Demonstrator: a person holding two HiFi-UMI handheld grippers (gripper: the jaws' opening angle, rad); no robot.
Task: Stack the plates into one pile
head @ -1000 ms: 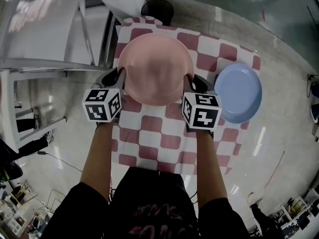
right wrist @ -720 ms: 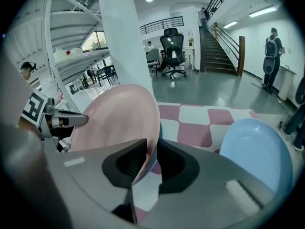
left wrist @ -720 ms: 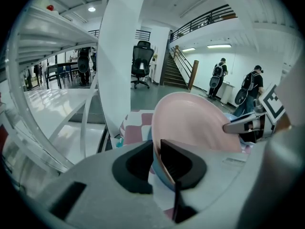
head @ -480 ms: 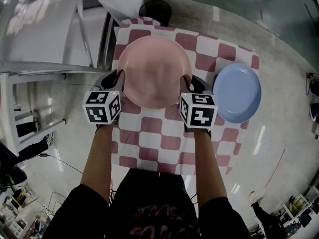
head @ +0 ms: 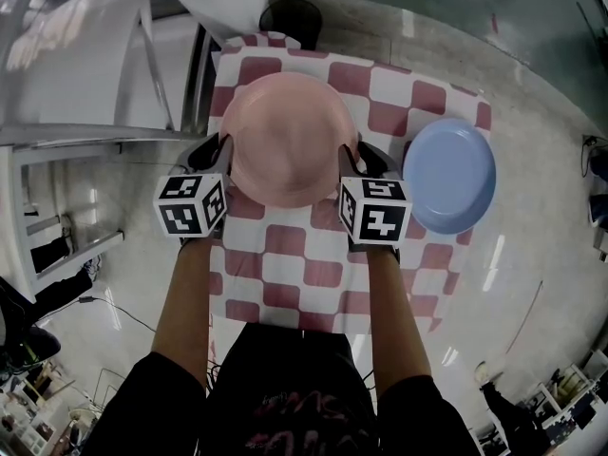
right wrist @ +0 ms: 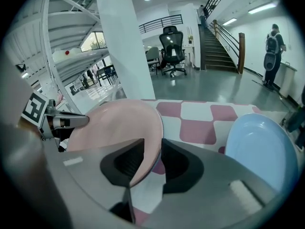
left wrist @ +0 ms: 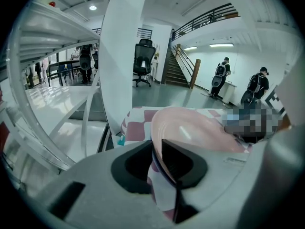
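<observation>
Both grippers had just been opening. The left gripper (left wrist: 157, 149) opened only a little, its pads close on the near rim of the pink plate (head: 285, 139). The right gripper (right wrist: 151, 159) opened further, its jaws spread with the opposite rim loose between them. The plate showed a shade smaller against the red-and-white checked cloth (head: 304, 255) than a second before; whether it rested there could not be told. The blue plate (head: 448, 174) kept its place, well apart on the cloth's right side. Print on the person's dark shirt (head: 285, 397) was too blurred to read, and the marker cubes (head: 375, 212) carried only black-and-white square codes
</observation>
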